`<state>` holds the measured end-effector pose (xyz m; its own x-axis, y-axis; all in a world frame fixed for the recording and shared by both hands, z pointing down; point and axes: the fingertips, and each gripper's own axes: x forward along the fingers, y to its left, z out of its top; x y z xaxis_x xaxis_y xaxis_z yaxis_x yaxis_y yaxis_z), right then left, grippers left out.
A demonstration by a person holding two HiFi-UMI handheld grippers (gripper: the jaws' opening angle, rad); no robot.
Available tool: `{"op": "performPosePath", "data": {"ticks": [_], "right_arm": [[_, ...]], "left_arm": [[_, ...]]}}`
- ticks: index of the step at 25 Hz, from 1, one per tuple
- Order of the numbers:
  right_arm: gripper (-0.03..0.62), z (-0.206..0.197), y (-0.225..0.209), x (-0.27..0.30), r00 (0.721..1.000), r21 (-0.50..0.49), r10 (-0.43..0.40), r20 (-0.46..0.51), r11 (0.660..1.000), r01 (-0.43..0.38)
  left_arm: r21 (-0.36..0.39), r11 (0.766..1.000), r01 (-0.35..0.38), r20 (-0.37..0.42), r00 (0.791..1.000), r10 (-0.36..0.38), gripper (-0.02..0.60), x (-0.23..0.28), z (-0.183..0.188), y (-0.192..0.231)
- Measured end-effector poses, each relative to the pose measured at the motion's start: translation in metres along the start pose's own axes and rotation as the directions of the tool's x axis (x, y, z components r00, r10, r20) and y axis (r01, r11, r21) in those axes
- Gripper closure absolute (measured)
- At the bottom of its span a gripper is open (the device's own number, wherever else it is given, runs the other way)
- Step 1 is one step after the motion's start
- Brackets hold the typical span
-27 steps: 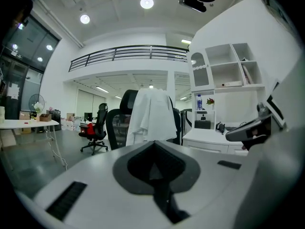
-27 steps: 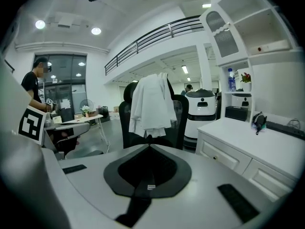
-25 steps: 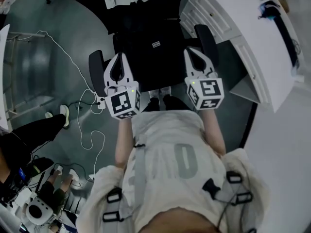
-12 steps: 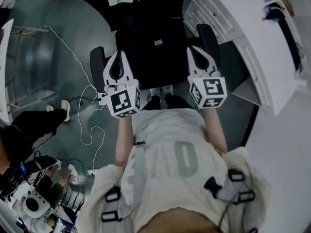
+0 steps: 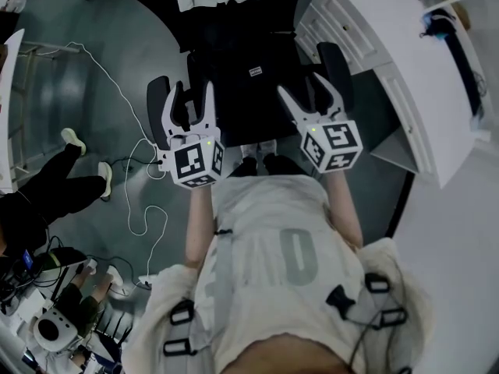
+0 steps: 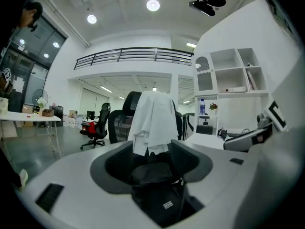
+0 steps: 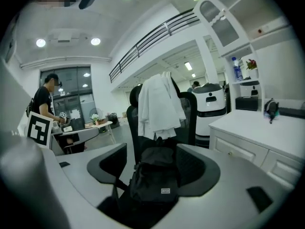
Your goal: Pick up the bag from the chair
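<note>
A black bag lies on the seat of a black office chair, straight ahead of me. My left gripper hovers open over the seat's left side, beside the left armrest. My right gripper is open over the right side. Neither touches the bag. In the left gripper view the bag shows low between the spread jaws. In the right gripper view the bag, with a small label, sits centred between the jaws. A white garment hangs over the chair back.
A white cabinet with drawers stands right of the chair. White cables trail on the floor at the left, near a person's legs. Another person stands by a table at the left.
Both grippers have gone from shut to open and edged slightly forward over the chair seat. The person's legs at the left have shifted.
</note>
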<state>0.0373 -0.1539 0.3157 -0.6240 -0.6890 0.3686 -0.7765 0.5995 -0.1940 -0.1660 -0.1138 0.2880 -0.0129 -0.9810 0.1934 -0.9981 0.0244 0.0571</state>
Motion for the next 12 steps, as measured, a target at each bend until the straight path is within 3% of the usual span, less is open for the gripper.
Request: {"op": "performPosePath", "data": {"ticks": [3, 12], "right_arm": [[0.289, 0.0004, -0.0027, -0.0001, 0.999, 0.022, -0.029, 0.026, 0.999, 0.029], [0.289, 0.0026, -0.0035, 0.0010, 0.999, 0.014, -0.032, 0.026, 0.999, 0.032]], "left_arm": [[0.001, 1.000, 0.007, -0.007, 1.000, -0.007, 0.321, 0.0021, -0.0014, -0.0001], [0.008, 1.000, 0.005, -0.026, 1.000, -0.005, 0.314, 0.0042, -0.0037, -0.0008]]}}
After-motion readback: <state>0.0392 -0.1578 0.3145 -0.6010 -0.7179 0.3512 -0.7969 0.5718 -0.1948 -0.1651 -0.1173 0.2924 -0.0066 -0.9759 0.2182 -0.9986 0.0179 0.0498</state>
